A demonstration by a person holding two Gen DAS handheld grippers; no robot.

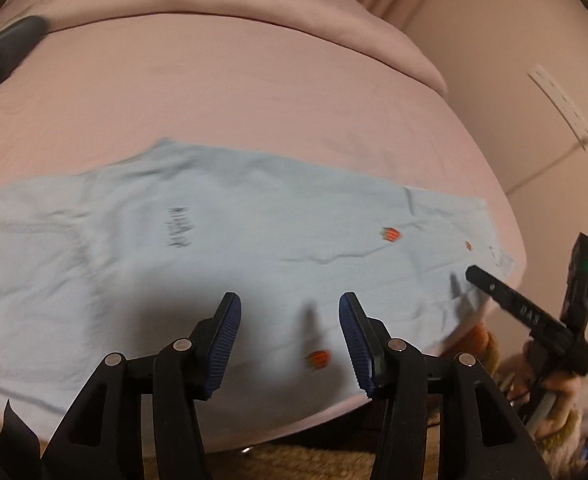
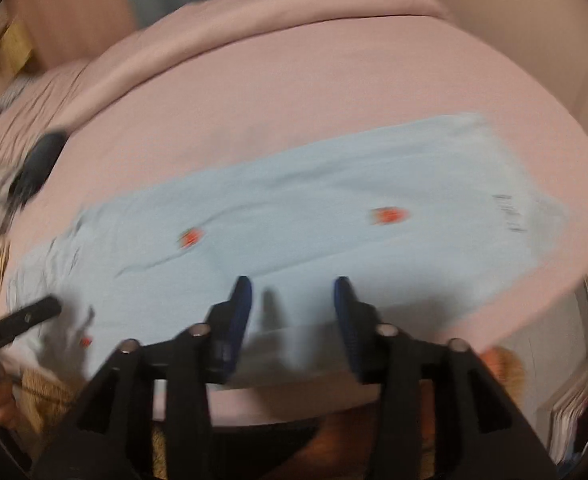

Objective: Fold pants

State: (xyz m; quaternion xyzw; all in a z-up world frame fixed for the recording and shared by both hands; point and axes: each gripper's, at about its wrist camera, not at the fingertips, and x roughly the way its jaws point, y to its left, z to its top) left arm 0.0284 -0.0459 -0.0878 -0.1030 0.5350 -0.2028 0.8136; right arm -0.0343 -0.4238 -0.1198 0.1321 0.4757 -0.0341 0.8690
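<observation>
Pale-blue pants flat | print probably unreadable | left gripper, right gripper apart, empty

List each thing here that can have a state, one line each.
pants: flat on the bed, folded lengthwise, held by no claw
left claw: open, empty, above the pants' near edge
right claw: open, empty, above the near edge
bed: covered by a pink sheet

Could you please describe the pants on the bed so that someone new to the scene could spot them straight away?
Start at the pink bed that fills both views. Spread flat along its near edge lie the pants, a long pale blue garment. Small orange-red motifs and a dark printed mark set them apart from the plain pink bedding and the dark item further back.
</observation>
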